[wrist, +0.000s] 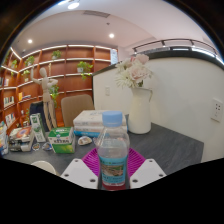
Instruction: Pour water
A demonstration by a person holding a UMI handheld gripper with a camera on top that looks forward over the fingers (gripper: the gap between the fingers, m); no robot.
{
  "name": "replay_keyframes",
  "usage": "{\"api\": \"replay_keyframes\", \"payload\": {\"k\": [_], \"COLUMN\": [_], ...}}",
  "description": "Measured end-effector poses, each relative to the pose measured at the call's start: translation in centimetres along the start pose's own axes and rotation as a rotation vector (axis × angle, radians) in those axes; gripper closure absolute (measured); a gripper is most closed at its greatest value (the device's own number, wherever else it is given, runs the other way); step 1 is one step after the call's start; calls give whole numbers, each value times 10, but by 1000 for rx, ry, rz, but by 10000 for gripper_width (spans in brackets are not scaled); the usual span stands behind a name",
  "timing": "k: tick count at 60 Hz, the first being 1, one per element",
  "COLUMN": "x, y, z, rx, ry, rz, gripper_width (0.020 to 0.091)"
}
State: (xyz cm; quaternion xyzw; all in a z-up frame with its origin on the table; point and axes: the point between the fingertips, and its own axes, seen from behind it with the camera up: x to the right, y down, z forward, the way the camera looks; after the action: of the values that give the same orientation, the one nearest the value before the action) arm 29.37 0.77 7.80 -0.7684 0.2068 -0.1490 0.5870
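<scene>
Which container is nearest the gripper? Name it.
The water bottle with the blue cap: it stands between the fingers, against the pink pads. The tissue box and the white vase sit beyond it on the table.

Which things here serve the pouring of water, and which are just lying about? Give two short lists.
For the job:
- water bottle, upright between the jaws, pink pads at its sides
- gripper

Lying about:
- tissue box behind the bottle
- white vase of flowers
- green packet
- chair
- wooden shelves
</scene>
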Motion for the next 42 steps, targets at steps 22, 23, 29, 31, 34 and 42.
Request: {"api": "replay_keyframes", "payload": {"k": [22,23,29,31,34,42], "x": [-7,-8,-14,-17,-19,-28], "y": [6,5,2,3,4,-3], "z": [-15,-18,-40,-50,-66,-122], "rx": [-23,-16,4,4,2,19], "ry": [-33,-41,-76,-88,-98,-153], "rz": [41,45,51,42,29,-11], "gripper_width": [338,328,328,326,328,328]}}
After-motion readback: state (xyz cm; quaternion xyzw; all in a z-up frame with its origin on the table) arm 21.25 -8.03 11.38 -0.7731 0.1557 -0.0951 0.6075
